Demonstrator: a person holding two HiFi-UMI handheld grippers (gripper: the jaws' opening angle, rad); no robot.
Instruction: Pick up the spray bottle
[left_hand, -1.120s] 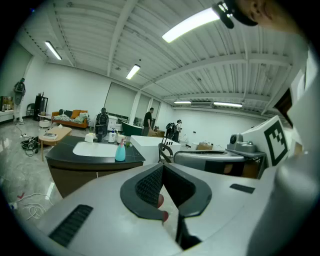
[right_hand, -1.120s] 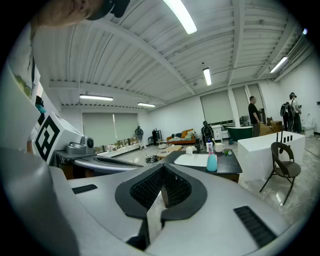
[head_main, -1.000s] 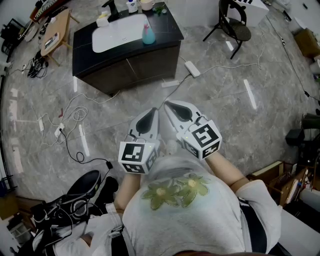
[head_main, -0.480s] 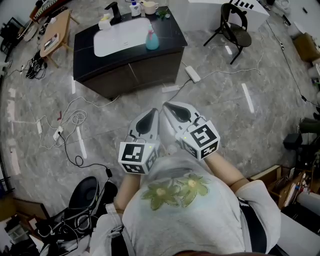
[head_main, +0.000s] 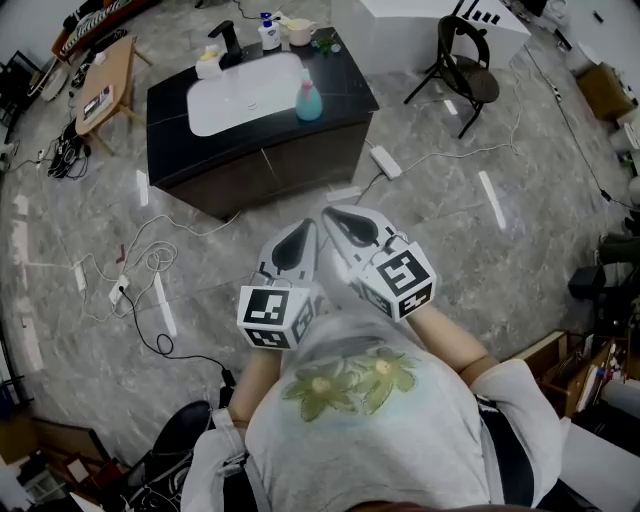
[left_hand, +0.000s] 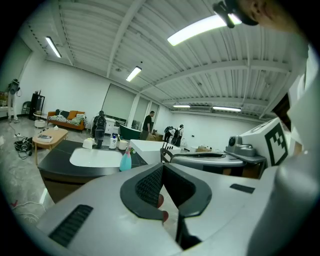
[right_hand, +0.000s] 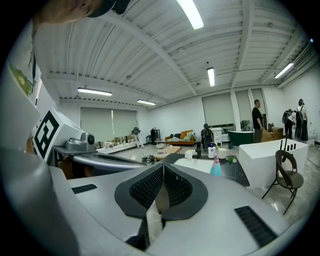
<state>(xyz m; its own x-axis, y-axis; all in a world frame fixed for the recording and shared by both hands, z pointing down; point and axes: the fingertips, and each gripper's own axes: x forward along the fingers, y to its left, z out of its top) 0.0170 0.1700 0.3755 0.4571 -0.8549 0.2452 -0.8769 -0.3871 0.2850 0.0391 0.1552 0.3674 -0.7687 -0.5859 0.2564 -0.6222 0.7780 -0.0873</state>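
Note:
The spray bottle (head_main: 309, 100) is teal with a pink head. It stands upright on the right part of a dark vanity counter (head_main: 340, 75), beside the white sink (head_main: 245, 80). It also shows small and far off in the left gripper view (left_hand: 125, 160) and the right gripper view (right_hand: 216, 166). My left gripper (head_main: 303, 226) and right gripper (head_main: 337, 214) are held side by side in front of my chest, well short of the counter, pointing toward it. Both are shut with nothing between the pads (left_hand: 150, 186) (right_hand: 150, 187).
A black faucet (head_main: 228, 40), a pump bottle (head_main: 268, 35) and a cup (head_main: 297, 33) stand at the counter's far edge. Cables (head_main: 150, 240) and a power strip (head_main: 385, 160) lie on the grey floor. A folding chair (head_main: 470, 55) stands at the right, a wooden table (head_main: 105, 75) at the left.
The counter and spray bottle have drawn nearer in the head view as I walk toward them. The black bags at the bottom left have slid out of view. Both grippers stay shut.

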